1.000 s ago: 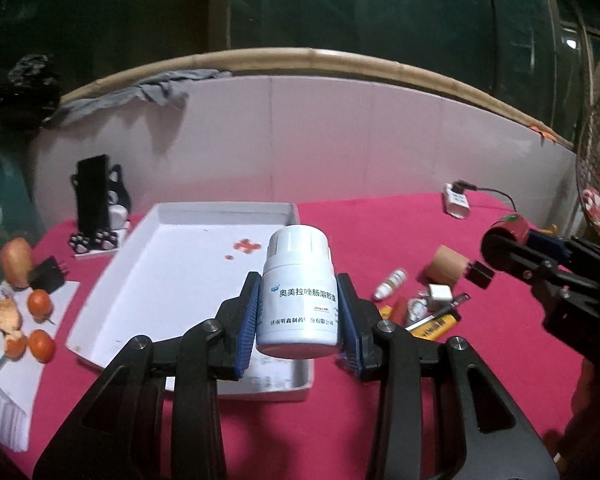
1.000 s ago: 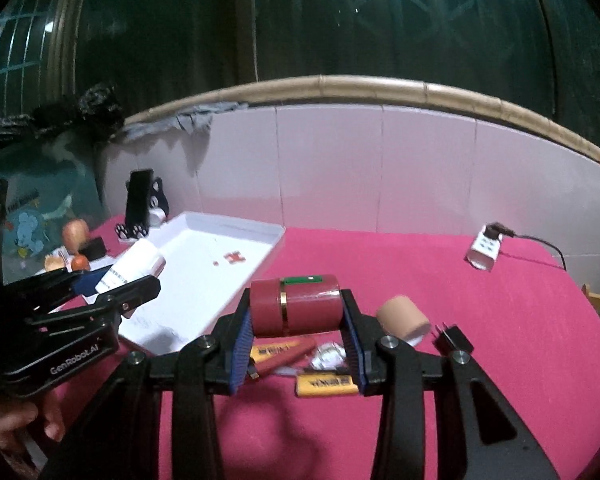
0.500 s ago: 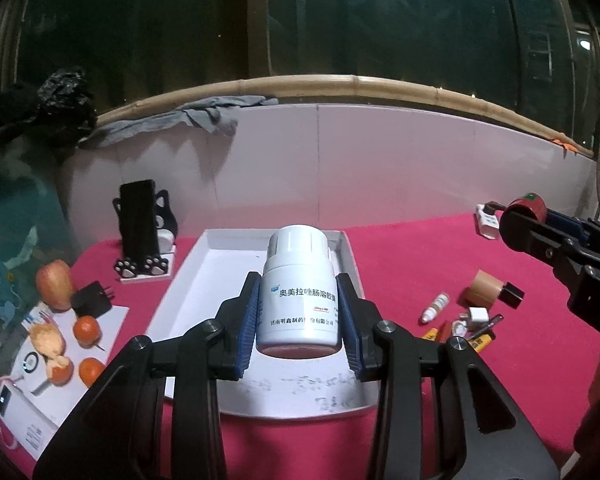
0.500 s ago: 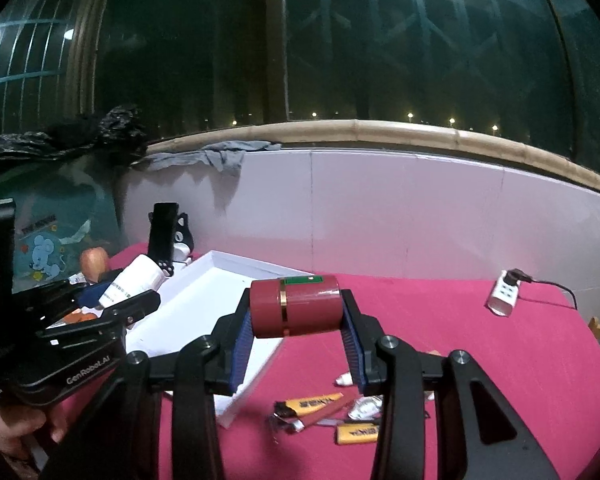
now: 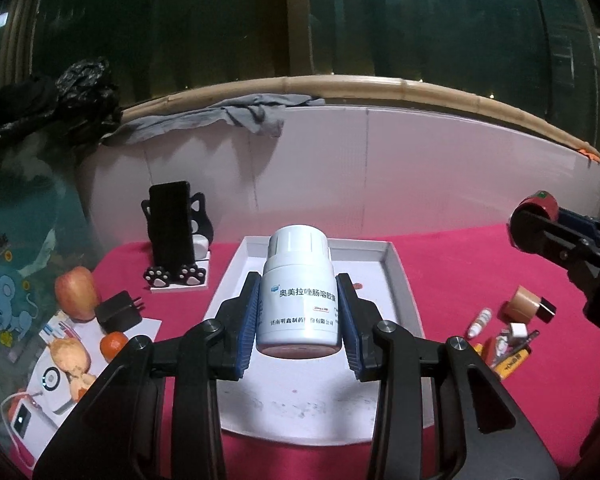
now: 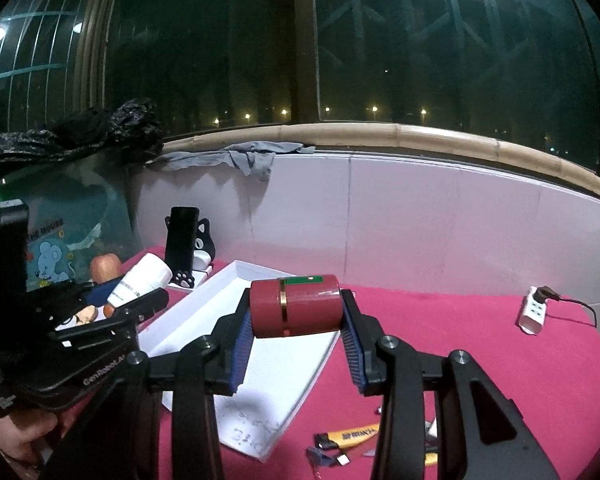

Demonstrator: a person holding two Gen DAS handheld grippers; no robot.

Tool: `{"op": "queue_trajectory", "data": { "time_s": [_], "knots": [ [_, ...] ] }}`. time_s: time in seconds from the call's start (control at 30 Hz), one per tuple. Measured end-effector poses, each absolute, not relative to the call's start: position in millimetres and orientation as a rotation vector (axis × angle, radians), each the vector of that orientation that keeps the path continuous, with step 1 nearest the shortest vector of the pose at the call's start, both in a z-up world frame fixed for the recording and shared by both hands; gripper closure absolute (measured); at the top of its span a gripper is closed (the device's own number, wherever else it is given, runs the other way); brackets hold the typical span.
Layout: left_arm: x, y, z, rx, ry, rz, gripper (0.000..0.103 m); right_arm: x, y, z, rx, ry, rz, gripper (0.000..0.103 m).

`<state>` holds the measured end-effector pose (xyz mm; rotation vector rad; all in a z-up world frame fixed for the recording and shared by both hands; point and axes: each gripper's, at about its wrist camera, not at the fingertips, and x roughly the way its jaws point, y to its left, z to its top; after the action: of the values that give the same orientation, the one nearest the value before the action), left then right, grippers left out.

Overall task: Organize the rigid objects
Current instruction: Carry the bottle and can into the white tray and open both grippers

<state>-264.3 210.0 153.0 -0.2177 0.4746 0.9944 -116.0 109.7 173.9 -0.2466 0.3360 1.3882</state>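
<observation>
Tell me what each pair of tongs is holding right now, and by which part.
Left tongs: upright white pill bottle, gripped by its body sides. Right tongs: red cylindrical canister lying sideways, gripped at its two ends.

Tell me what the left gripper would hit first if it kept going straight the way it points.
Probably the white tray: the left gripper, shut on the white pill bottle, points down over its floor. Depth is uncertain.

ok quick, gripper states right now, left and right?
Left gripper: closed on the white pill bottle, held upright.
Right gripper: closed on the dark red cylinder, held sideways.
</observation>
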Motion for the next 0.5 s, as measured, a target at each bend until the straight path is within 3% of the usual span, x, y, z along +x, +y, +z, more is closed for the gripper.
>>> {"op": "queue_trajectory", "data": {
  "time_s": [0.5],
  "knots": [
    [-251.0, 288.8, 124.0, -0.389, 0.583, 0.974, 0.067, -122.3, 189.0, 141.2, -0.317, 0.476, 1.393, 0.063]
  ]
}}
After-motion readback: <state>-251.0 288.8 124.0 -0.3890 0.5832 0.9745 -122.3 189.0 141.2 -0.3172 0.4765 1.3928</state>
